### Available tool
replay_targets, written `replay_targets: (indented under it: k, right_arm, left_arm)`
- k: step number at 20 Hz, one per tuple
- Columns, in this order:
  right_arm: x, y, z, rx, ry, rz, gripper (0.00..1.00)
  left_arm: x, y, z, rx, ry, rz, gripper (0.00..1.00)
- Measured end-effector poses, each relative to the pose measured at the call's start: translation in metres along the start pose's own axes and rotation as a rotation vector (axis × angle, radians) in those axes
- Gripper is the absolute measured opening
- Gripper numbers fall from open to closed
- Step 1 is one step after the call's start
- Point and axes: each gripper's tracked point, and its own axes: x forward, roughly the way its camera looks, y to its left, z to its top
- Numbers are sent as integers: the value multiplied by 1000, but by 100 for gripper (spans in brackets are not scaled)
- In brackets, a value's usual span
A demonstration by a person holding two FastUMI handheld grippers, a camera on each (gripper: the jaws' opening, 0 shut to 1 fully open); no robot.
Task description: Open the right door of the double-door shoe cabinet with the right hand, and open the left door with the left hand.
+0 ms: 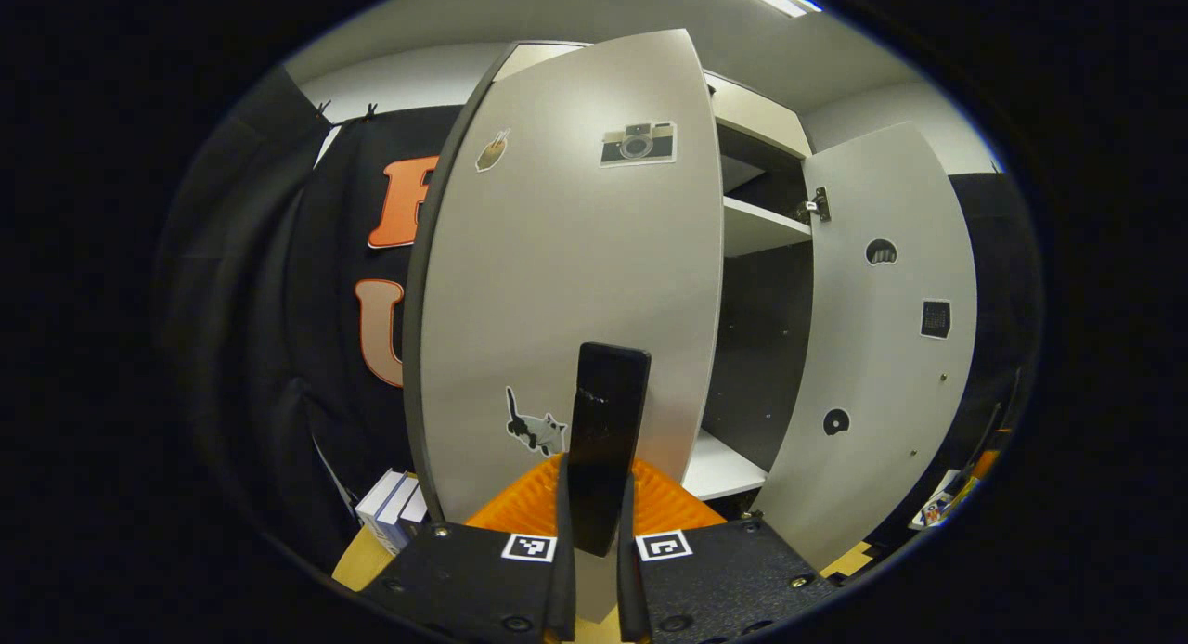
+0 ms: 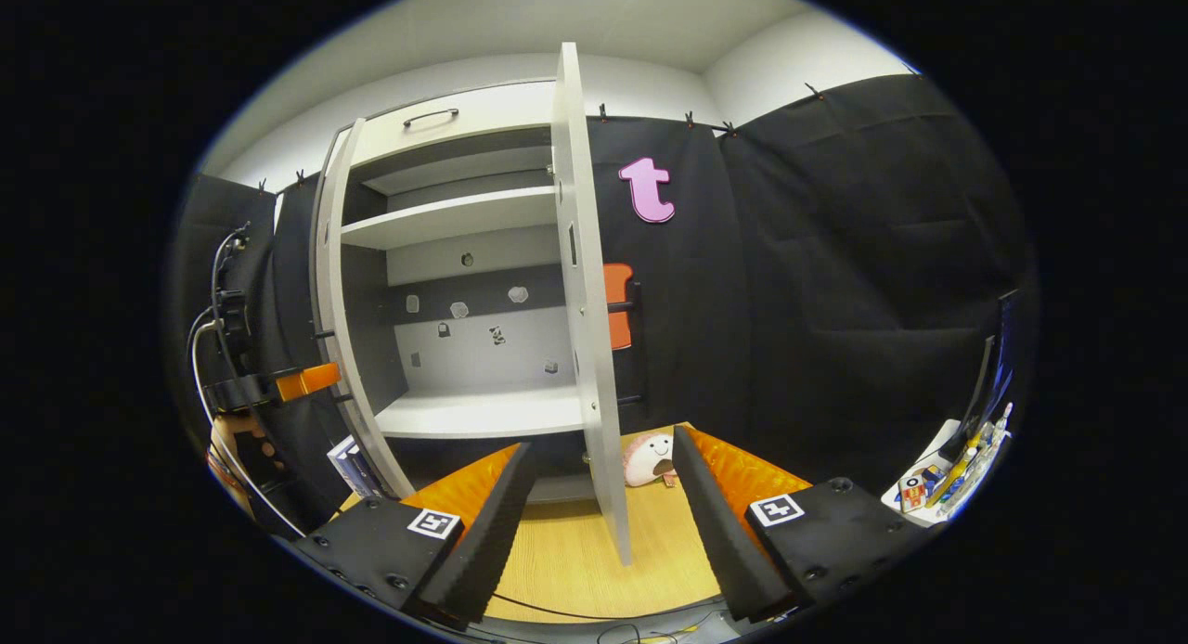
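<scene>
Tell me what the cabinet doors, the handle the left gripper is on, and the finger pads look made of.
Left door and right door: probably laminated board, matte light grey with dark edging, flat and even. Handle: glossy black bar, plastic or coated metal; its faint sheen leaves that open. The right gripper's fingers: black ribbed pads, seemingly rubber or foam, on orange plastic backing.

left gripper (image 1: 595,495): fingers closed, gripping | right gripper (image 2: 594,523): fingers spread

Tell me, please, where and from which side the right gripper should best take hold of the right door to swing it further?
Probably the right door by its free vertical edge, which faces the right gripper edge-on between the open fingers. Come straight from the front; the panel is thin and upright, so one finger can go on each face.
</scene>
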Motion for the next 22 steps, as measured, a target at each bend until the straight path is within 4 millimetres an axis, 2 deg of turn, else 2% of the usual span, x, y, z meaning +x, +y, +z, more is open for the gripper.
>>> replay_targets:
  k: [9,12,13,22]
  right_arm:
    - [11,21,-2,-11,11,34,98]
    - [16,32,-3,-18,13,54,98]
    - [16,35,-4,-21,14,60,89]
    - [22,48,-3,-5,13,89,89]
  left_arm:
    - [-36,38,5,2,-12,31,14]
    - [-38,42,5,29,-9,67,13]
    - [-39,44,7,33,-12,87,12]
    - [-44,53,8,51,-1,194,5]
